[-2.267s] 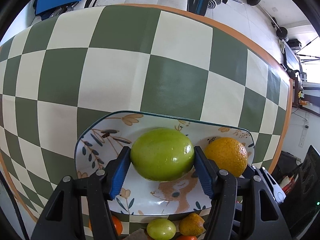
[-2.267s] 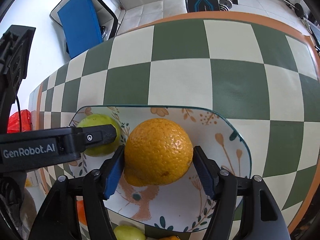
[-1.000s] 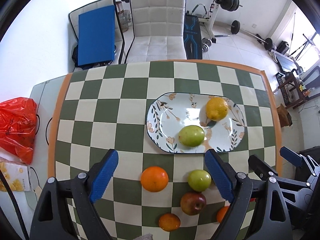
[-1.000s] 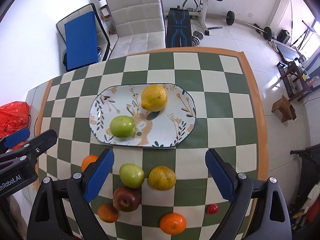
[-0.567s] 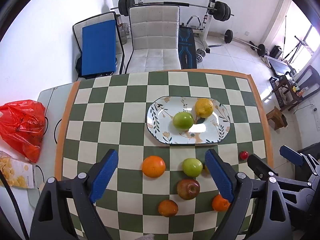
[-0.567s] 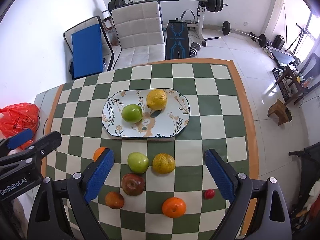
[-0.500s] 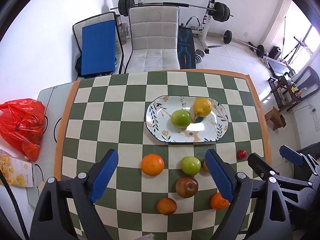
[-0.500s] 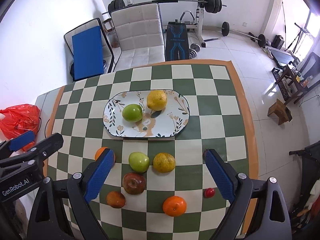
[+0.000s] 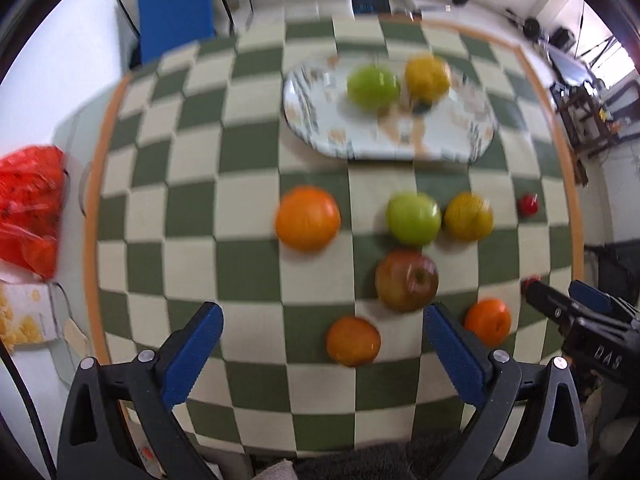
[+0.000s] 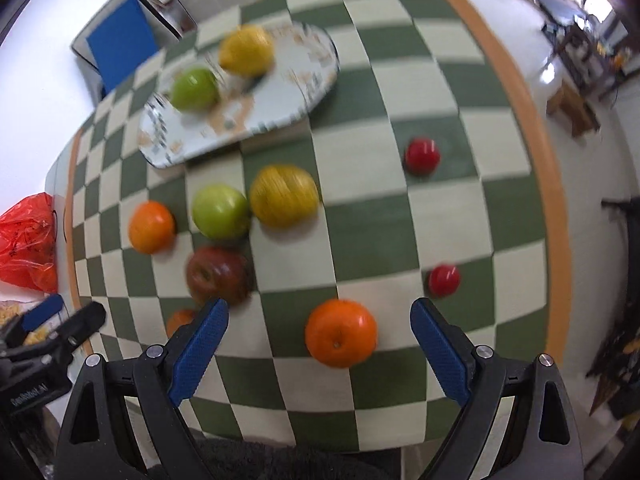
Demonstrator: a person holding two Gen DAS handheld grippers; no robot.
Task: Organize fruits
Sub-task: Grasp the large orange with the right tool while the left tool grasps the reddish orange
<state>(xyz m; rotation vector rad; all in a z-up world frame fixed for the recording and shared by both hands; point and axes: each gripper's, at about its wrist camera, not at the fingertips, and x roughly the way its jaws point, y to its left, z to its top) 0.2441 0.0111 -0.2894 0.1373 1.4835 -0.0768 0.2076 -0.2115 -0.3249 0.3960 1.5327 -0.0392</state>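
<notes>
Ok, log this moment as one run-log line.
left gripper: open, empty | right gripper: open, empty | plate: green apple, yellow citrus | rest of fruit: loose on table

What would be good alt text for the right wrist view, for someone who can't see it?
An open claw with blue pads hangs above a green-and-cream checkered table, an orange between its fingers. Farther off lie more loose fruit: oranges, a green apple, a red apple and two small red fruits. A patterned plate holds a green apple and a yellow citrus.
</notes>
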